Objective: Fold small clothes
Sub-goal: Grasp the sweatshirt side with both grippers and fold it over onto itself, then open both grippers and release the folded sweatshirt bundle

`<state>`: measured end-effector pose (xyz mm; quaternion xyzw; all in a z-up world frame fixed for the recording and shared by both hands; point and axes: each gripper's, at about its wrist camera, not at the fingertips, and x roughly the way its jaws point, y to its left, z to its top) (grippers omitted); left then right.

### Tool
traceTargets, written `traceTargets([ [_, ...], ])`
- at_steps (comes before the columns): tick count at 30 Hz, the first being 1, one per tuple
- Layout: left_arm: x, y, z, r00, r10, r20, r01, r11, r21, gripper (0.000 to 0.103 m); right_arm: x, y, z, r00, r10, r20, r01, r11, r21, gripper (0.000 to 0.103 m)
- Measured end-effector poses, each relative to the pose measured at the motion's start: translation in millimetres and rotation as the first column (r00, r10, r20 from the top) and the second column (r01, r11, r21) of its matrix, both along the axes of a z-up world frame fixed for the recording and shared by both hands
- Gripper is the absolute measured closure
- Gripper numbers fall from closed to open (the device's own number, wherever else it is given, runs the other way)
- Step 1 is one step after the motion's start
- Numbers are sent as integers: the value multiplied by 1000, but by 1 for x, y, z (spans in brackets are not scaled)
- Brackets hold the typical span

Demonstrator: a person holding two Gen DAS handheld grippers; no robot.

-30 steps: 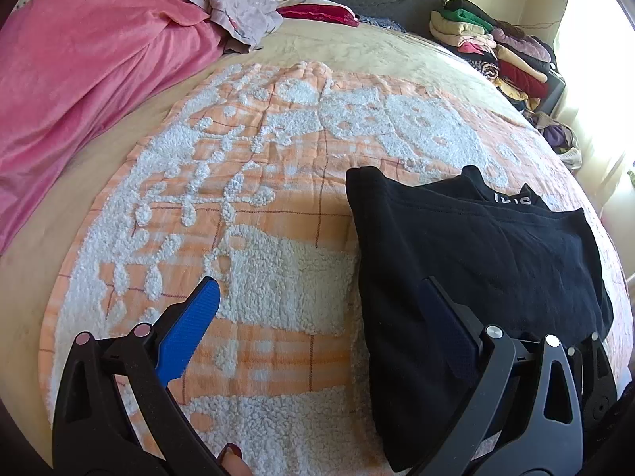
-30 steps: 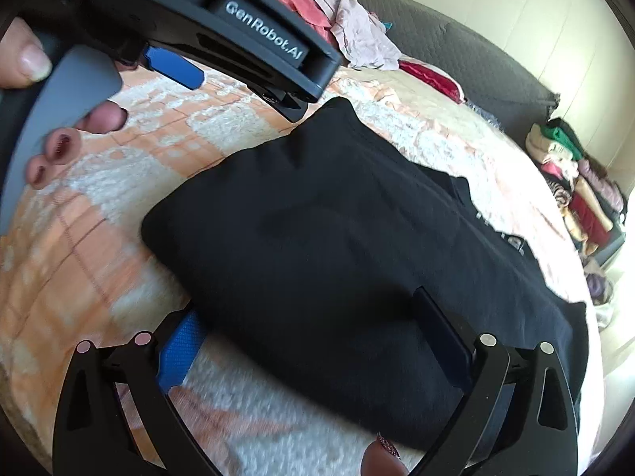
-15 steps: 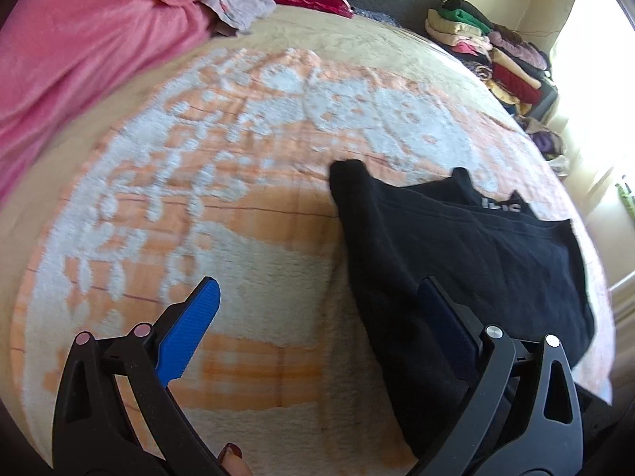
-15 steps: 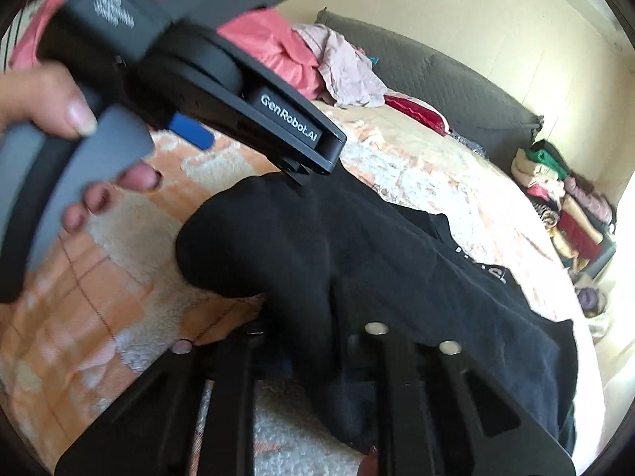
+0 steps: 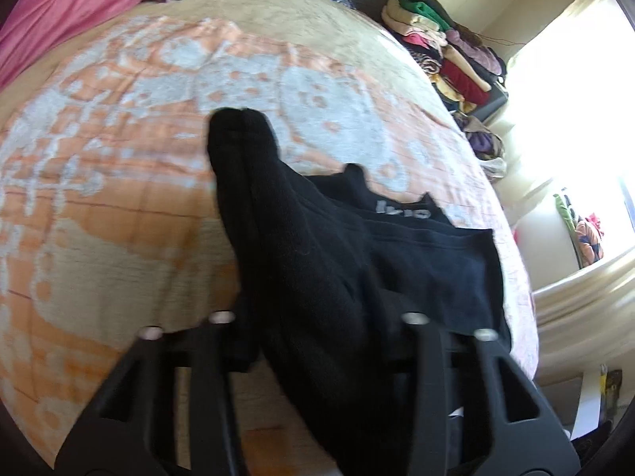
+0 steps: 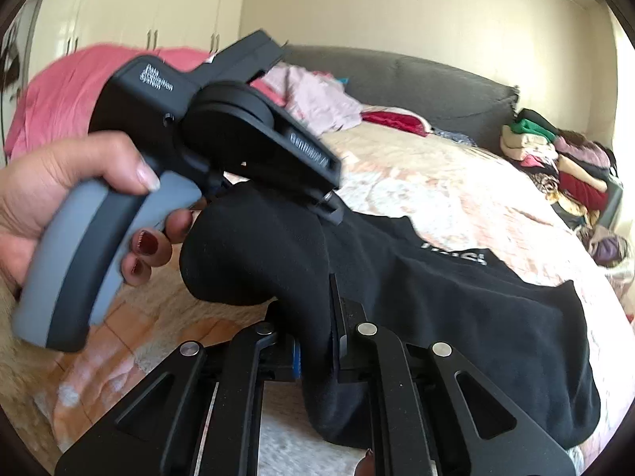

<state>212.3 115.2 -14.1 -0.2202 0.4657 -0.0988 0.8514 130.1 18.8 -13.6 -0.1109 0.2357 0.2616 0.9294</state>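
Your left wrist view looks close along the bed [image 5: 119,218] toward the clothes pile [image 5: 444,51]; your right wrist view faces the headboard [image 6: 416,83]. Both share the black garment [image 5: 317,277].

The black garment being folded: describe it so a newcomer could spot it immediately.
On the bed's orange-and-white blanket lies the black garment, its near edge pinched by the left gripper and the right gripper. It alone is black with grey lettering.

Black garment [image 5: 317,277] [image 6: 456,309], partly folded, pale lettering near far edge. I see near-left edge bunched into thick ridge, raised off orange-and-white blanket [image 5: 119,206]; far-right portion lies flat on it, hem toward bed's right edge.
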Motion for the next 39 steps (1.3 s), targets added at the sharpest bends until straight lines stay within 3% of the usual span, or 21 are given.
traceTargets([
  [2,1,-20,14,999,-25,31,24,999,30,83,-2,-17,5,1000,-23,0,23,999,42,95],
  [10,12,-103,49,990,-111,87,99,987,129,83,-8,-88,19,993,-111,-46,118,971,208,95],
  [18,26,-183,49,979,-188,75,173,970,174,82,-11,-158,12,970,-204,-132,237,918,317,96],
  [21,35,-213,41,975,-215,54,200,960,195,79,-9,-185,2,953,-224,-203,286,886,366,96],
  [25,46,-246,23,969,-245,12,237,947,217,68,-5,-214,-23,918,-217,-333,353,829,434,96],
  [27,48,-255,14,963,-269,-7,265,943,204,47,-1,-224,-37,890,-199,-409,393,789,471,96],
  [28,47,-256,12,963,-269,-4,265,946,186,32,0,-230,-45,877,-182,-445,412,761,501,96],
  [29,44,-253,13,962,-271,19,265,952,150,30,0,-236,-52,864,-164,-475,431,729,532,96],
  [31,40,-248,16,964,-263,44,254,956,147,30,-3,-249,-62,846,-119,-520,457,664,592,96],
  [39,9,-221,25,966,-232,117,195,944,267,30,-21,-258,-47,827,-197,-527,509,661,552,82],
])
